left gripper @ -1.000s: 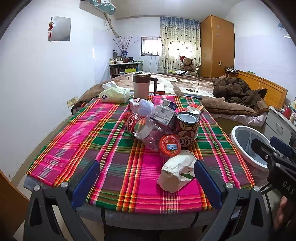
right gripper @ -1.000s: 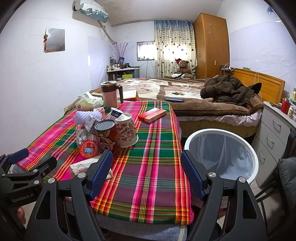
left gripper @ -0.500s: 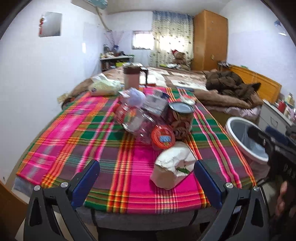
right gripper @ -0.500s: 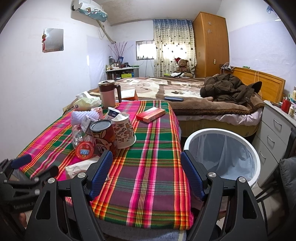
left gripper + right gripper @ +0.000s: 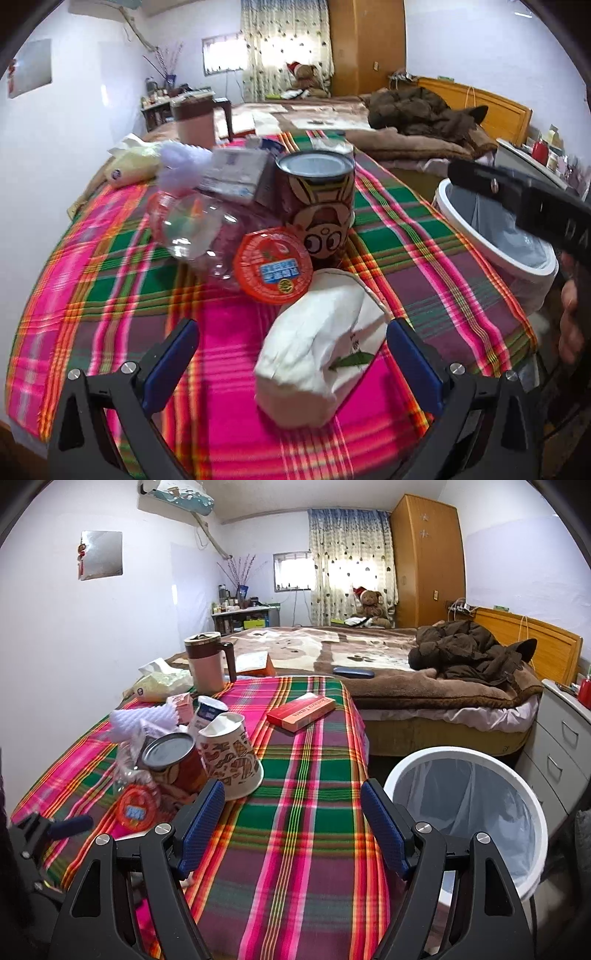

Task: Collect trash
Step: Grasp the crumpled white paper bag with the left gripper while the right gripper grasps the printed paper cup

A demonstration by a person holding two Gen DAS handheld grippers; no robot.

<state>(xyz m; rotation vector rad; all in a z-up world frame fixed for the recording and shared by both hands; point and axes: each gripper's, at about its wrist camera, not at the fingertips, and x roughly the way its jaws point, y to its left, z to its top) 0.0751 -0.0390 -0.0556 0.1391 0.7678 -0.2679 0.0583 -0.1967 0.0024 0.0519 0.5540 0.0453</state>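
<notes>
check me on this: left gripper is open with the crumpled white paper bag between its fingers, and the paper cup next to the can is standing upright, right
Not quite. The paper cup is upside down, its wide rim on the tablecloth, as the right wrist view shows. The rest holds: the left gripper is open with the crumpled white paper bag between its fingers, and the cup stands next to the can.

The left gripper (image 5: 291, 345) hangs low over the near edge of the table, jaws spread wide. The right gripper (image 5: 293, 821) is level beside it, jaws equally wide, gripping nothing.
</notes>
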